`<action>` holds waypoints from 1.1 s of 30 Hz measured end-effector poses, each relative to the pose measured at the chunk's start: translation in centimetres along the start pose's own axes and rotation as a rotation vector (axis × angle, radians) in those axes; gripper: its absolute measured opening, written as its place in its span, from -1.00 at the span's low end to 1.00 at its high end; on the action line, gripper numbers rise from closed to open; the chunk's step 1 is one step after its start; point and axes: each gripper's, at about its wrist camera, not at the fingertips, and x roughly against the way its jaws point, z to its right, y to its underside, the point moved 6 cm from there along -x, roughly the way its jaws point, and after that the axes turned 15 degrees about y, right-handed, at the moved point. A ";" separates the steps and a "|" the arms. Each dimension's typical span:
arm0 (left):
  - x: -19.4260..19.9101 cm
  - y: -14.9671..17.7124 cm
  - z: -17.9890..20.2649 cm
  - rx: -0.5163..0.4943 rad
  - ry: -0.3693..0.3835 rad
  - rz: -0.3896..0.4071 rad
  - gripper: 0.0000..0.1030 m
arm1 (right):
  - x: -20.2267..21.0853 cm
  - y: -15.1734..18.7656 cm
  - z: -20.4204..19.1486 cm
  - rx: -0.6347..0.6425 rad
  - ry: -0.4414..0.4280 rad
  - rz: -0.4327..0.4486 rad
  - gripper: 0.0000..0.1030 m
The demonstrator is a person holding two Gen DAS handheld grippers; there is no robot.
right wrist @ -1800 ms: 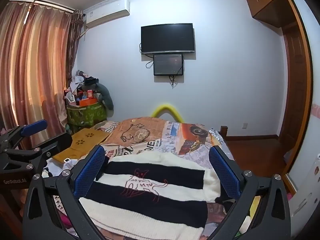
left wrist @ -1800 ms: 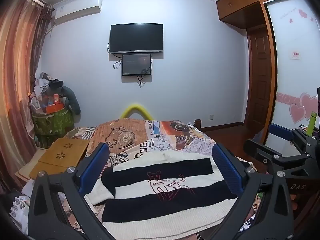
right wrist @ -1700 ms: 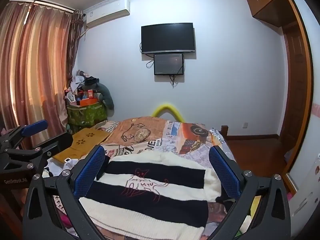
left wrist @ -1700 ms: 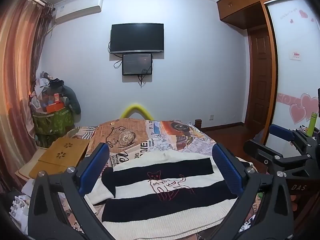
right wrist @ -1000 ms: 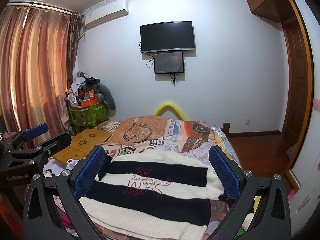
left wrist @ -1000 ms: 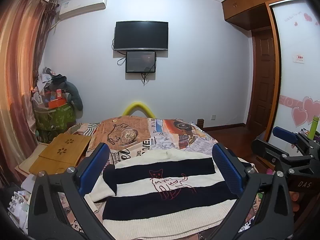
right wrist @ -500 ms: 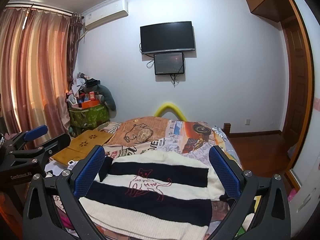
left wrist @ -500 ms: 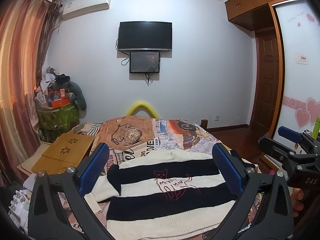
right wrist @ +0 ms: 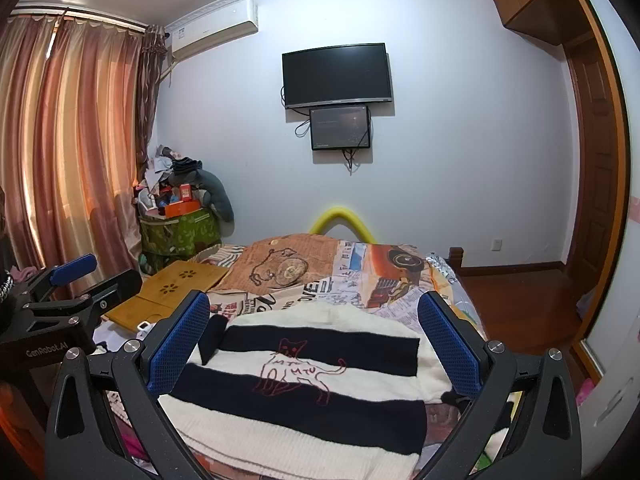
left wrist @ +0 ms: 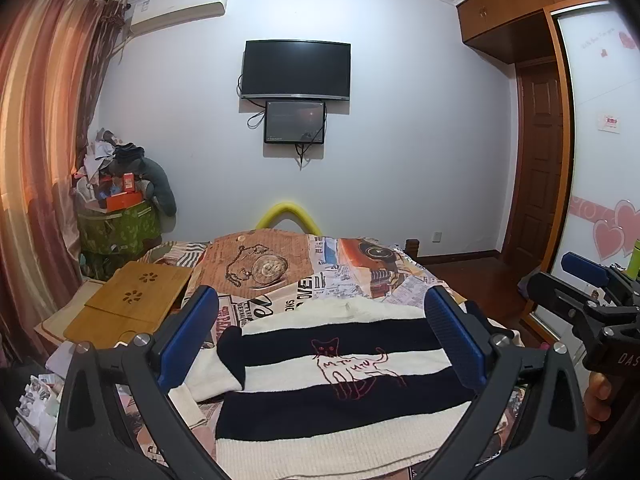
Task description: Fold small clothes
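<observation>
The bed (left wrist: 280, 264) is serving as the folding surface, and the striped sweater (left wrist: 340, 380) is lying flat at its near end, cat drawing up, one sleeve trailing left. The left gripper (left wrist: 322, 340) and right gripper (right wrist: 312, 344) are hovering above it, both spread wide and holding nothing, likely lining up a first grasp. Compared with earlier, both cameras are sitting slightly higher and closer.
</observation>
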 end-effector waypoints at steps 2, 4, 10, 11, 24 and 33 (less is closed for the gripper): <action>0.0 0.0 -0.1 0.002 -0.001 -0.001 1.00 | 0.0 0.0 0.0 -0.001 -0.001 -0.001 1.00; 0.0 0.0 -0.2 0.004 0.000 -0.002 1.00 | 0.0 0.0 -0.1 -0.004 -0.005 -0.002 1.00; 0.0 0.0 -0.4 0.005 -0.002 -0.004 1.00 | -0.1 0.0 -0.6 0.000 -0.010 -0.001 1.00; 0.1 0.0 -0.5 0.005 -0.001 -0.004 1.00 | -0.1 0.1 -0.5 0.000 -0.011 -0.001 1.00; 0.0 0.2 -1.0 0.012 -0.010 -0.004 1.00 | 0.0 0.2 -0.7 0.001 -0.012 -0.002 1.00; -0.5 0.2 -1.1 0.023 -0.011 -0.008 1.00 | -0.4 0.4 -0.5 0.003 -0.016 -0.011 1.00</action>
